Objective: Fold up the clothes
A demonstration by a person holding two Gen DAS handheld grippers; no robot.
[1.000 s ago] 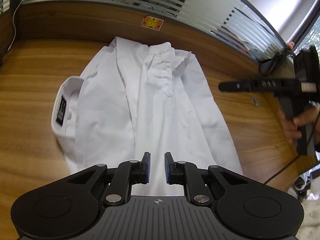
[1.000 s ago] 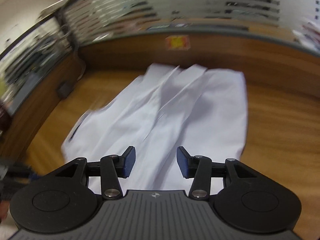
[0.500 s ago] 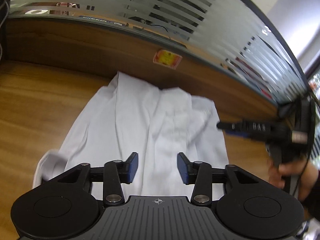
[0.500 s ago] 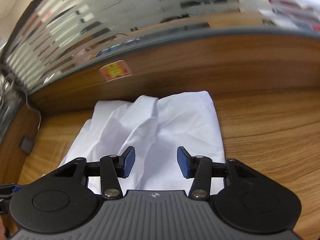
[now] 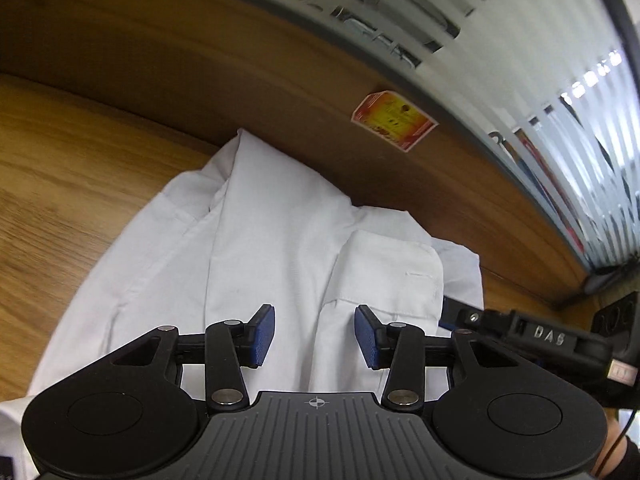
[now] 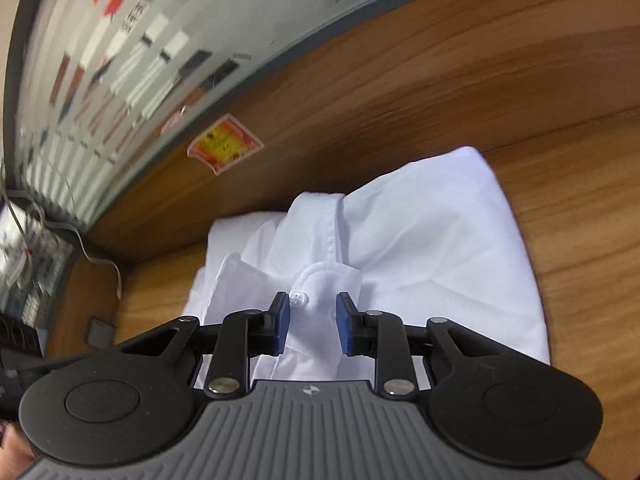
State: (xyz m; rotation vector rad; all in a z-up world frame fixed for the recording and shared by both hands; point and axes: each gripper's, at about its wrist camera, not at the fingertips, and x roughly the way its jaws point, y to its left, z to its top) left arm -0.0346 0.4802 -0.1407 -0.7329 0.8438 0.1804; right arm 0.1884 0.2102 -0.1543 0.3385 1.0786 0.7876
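Through my left tool's camera, I am looking down at the white shirt (image 5: 276,248) lying on the wooden counter (image 5: 68,168), its far end against the wooden back panel. The sides are already lying folded toward the middle, so I judge the lengthwise fold is still waiting. My left tool (image 5: 315,335) is hovering tilted downward over the near cloth, its jaws standing moderately apart and gripping nothing; my right tool (image 5: 520,330) is reaching in from the right edge. Through my right tool's camera, the right tool (image 6: 309,322) is angling down over the buttoned cuff (image 6: 320,280), and its jaws are closing with the cuff between them, the pads not yet pressing the cloth.
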